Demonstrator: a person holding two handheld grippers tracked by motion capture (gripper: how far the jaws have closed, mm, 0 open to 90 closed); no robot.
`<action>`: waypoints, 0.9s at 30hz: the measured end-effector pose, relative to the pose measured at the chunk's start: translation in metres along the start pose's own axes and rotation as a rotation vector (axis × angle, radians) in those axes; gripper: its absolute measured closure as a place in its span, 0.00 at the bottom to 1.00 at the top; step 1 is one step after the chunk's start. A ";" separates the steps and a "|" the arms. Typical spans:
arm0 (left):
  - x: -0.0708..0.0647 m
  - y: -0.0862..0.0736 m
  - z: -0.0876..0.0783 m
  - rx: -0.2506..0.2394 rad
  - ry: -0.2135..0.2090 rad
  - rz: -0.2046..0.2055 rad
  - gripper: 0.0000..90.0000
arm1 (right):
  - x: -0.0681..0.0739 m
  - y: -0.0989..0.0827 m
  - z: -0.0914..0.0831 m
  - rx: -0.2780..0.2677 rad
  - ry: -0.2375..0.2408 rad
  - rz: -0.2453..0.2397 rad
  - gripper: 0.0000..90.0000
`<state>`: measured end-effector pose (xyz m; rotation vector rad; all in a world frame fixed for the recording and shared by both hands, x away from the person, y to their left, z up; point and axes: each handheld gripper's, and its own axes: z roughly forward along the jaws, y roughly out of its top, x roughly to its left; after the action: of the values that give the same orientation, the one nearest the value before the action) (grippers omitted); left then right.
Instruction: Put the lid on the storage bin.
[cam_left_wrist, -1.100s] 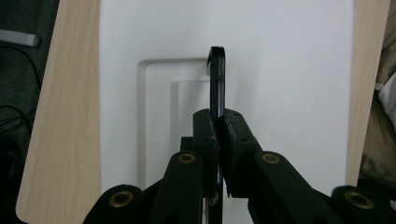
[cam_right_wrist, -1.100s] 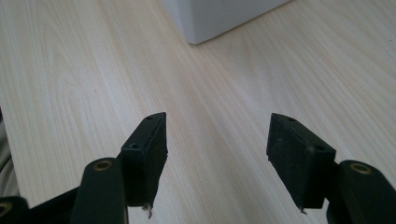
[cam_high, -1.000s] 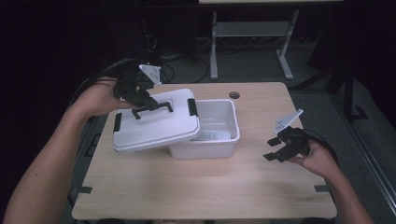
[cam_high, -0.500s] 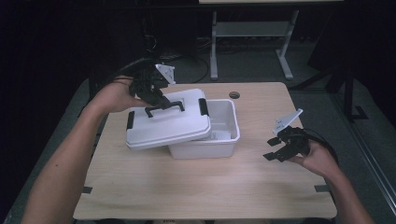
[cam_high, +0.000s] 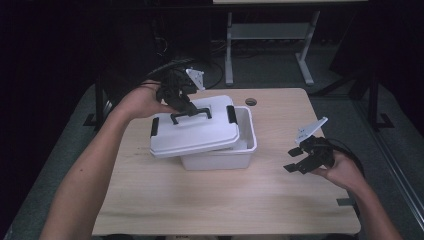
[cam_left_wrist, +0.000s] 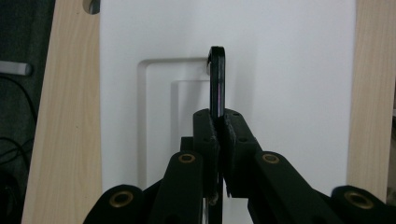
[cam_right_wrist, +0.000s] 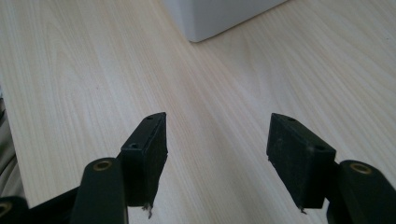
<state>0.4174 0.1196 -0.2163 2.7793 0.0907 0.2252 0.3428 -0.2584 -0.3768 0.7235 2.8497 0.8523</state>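
Clamping the lid's black handle (cam_left_wrist: 217, 84), the left hand-held gripper (cam_high: 181, 104) is tilting the lid (cam_high: 192, 132) over the box (cam_high: 220, 159); the right hand-held gripper (cam_right_wrist: 217, 154) is gaping over bare desk (cam_right_wrist: 93, 70), grasping nothing.

Left gripper (cam_high: 186, 108) gripping lid handle (cam_high: 190, 115)

The lid (cam_high: 192, 131) covers most of the white box (cam_high: 235, 152), so whatever lies inside cannot be told; an open strip shows along the box's right side. In the left gripper view, the lid (cam_left_wrist: 280, 70) runs off the top and bottom edges, and the black handle (cam_left_wrist: 217, 84) vanishes between the pads of the left gripper (cam_left_wrist: 219, 135) (its lower part is hidden). In the right gripper view, the box (cam_right_wrist: 219, 14) shows as a corner cut off by the top edge. From above, both forearms leave the bottom edge, and the pads of the right gripper (cam_high: 300, 161) are too small to make out.
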 end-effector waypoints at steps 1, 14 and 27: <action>0.000 0.001 0.001 -0.004 0.001 -0.003 0.94 | 0.000 -0.001 0.000 -0.002 -0.001 0.000 0.42; 0.006 0.030 0.021 -0.026 -0.010 0.032 0.94 | -0.003 -0.006 -0.004 -0.005 0.002 0.011 0.42; 0.012 0.045 0.051 0.022 -0.031 0.041 0.94 | -0.007 -0.013 -0.001 -0.007 0.016 0.026 0.42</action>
<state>0.4393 0.0616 -0.2462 2.8076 0.0285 0.1922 0.3430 -0.2715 -0.3828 0.7577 2.8560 0.8751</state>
